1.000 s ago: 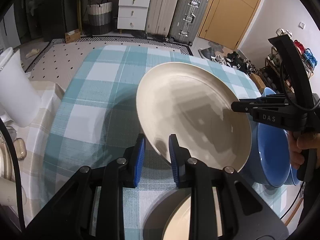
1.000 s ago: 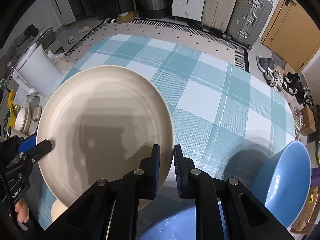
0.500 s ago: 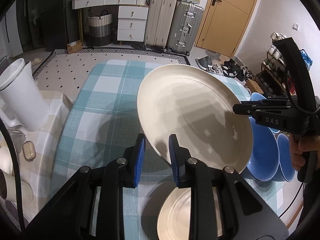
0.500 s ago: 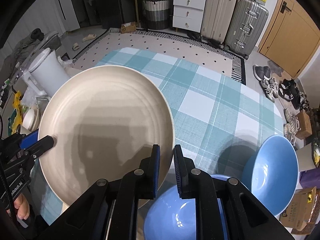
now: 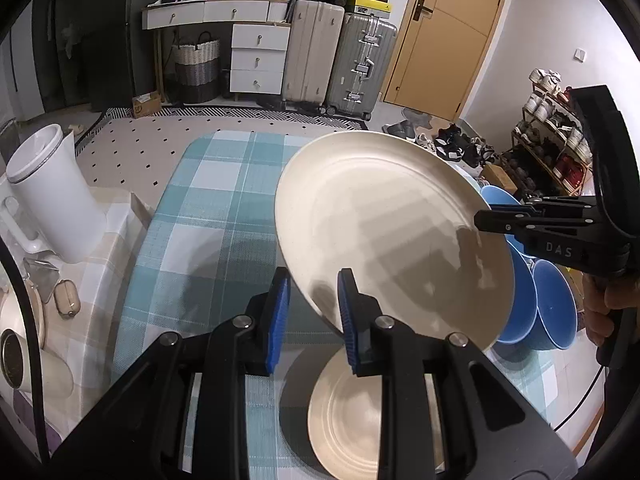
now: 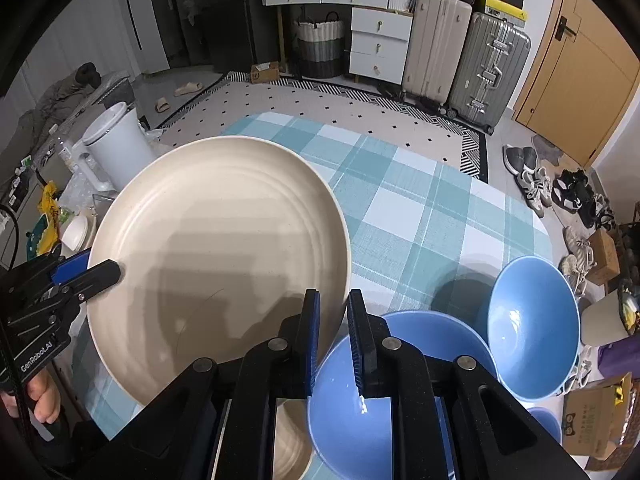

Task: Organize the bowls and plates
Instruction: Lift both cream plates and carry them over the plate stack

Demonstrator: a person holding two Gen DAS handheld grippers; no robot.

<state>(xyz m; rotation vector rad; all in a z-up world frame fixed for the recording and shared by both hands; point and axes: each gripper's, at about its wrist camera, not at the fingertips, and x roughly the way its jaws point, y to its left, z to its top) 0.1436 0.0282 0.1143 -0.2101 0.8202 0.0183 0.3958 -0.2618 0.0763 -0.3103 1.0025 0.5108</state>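
Note:
A large cream plate [image 5: 384, 220] [image 6: 224, 248] hangs in the air above the checked table, held at opposite rims. My left gripper [image 5: 312, 300] is shut on its near rim; it also shows in the right wrist view [image 6: 100, 274]. My right gripper [image 6: 332, 320] is shut on the other rim and shows in the left wrist view [image 5: 486, 218]. A smaller cream plate [image 5: 348, 416] lies on the table below. Two blue bowls [image 6: 532, 320] [image 6: 360, 412] stand at the right of the table.
The teal checked tablecloth [image 5: 208, 216] covers the table. A white jug [image 5: 52, 192] and small items stand on a side surface at the left. Suitcases [image 5: 340, 52], drawers and a door are beyond. Shoes [image 6: 560, 196] lie on the floor at the right.
Both grippers have lifted the large plate higher above the table. The smaller plate underneath and the blue bowls now show more fully.

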